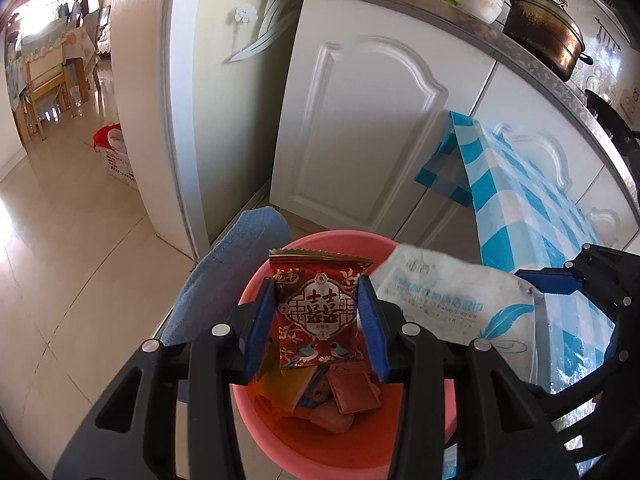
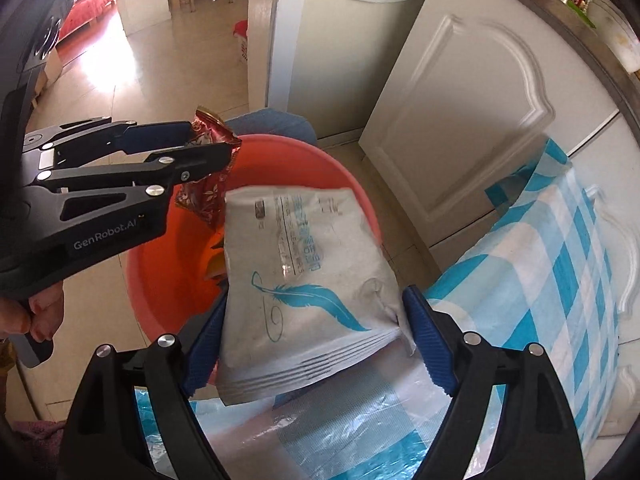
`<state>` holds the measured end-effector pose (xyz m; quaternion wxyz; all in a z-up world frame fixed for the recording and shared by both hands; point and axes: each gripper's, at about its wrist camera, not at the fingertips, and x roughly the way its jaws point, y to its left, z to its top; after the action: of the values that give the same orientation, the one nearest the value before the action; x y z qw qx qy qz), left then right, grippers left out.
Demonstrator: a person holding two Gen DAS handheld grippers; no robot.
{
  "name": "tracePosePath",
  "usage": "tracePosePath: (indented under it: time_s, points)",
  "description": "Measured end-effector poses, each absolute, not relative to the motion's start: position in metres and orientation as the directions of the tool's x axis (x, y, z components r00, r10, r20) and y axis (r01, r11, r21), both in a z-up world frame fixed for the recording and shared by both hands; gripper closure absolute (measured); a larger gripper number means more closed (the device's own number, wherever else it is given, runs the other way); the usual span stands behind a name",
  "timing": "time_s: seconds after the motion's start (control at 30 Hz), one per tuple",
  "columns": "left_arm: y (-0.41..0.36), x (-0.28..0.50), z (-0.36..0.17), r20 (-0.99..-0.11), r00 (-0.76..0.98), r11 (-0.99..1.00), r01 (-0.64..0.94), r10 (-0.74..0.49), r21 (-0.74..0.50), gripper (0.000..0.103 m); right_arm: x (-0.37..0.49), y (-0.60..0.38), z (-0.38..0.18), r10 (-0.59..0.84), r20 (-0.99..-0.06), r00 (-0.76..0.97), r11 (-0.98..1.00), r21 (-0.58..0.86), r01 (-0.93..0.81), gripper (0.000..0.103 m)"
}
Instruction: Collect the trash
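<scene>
Left gripper (image 1: 317, 322) pinches red wrapper (image 1: 318, 316); right gripper (image 2: 316, 344) clamps wipes pack (image 2: 308, 280)

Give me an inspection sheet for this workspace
Surface: beige tiled floor.
Job's things: round pink plastic basin holding wrappers; red patterned snack wrapper; white wet-wipes pack with blue feather.
Clutter: blue-and-white checked plastic sheet.
Grippers: left gripper jaws shut on wrapper; right gripper jaws shut on pack, both over basin.
Cables: nothing seen.
Surroundings: white cabinet door, dark metal pot on counter.
</scene>
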<state>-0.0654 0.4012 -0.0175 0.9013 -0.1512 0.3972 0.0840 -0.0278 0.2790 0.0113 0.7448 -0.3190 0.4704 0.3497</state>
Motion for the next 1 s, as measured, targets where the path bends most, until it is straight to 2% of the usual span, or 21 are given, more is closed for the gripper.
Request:
tracePosePath:
  time_s: [0.1, 0.17, 0.2, 0.23, 0.4, 0.63, 1.0]
  points:
    - [0.402, -0.062, -0.028, -0.758, 0.652, 0.936, -0.277, 0.016, -0.219, 0.058, -0.030, 0.284, 0.006, 0.214, -0.921, 0.325, 0.531, -0.169, -0.830, 0.018]
    - [0.403, -0.060, -0.036, -0.768, 0.641, 0.930, -0.281, 0.000, -0.235, 0.042, -0.029, 0.283, 0.004, 0.209, -0.919, 0.334, 0.537, -0.178, -0.824, 0.014]
    - [0.403, -0.059, -0.039, -0.773, 0.634, 0.928, -0.291, 0.003, -0.235, 0.027, -0.028, 0.282, 0.004, 0.205, -0.915, 0.347, 0.548, -0.187, -0.815, 0.014]
    - [0.403, -0.059, -0.042, -0.777, 0.630, 0.927, -0.298, 0.010, -0.230, 0.020, -0.026, 0.278, 0.006, 0.212, -0.914, 0.346, 0.561, -0.176, -0.809, 0.014]
    - [0.398, -0.060, -0.046, -0.795, 0.605, 0.930, -0.319, 0.051, -0.183, 0.012, -0.018, 0.248, 0.036, 0.294, -0.873, 0.389, 0.682, -0.094, -0.725, 0.014]
    - [0.389, -0.070, -0.024, -0.758, 0.634, 0.932, -0.348, 0.154, -0.102, 0.008, -0.006, 0.171, 0.079, 0.391, -0.791, 0.470, 0.841, 0.100, -0.532, 0.012]
    - [0.337, -0.089, 0.043, -0.627, 0.750, 0.956, -0.291, 0.210, -0.027, 0.004, -0.034, 0.086, 0.108, 0.338, -0.719, 0.607, 0.924, 0.132, -0.358, 0.011]
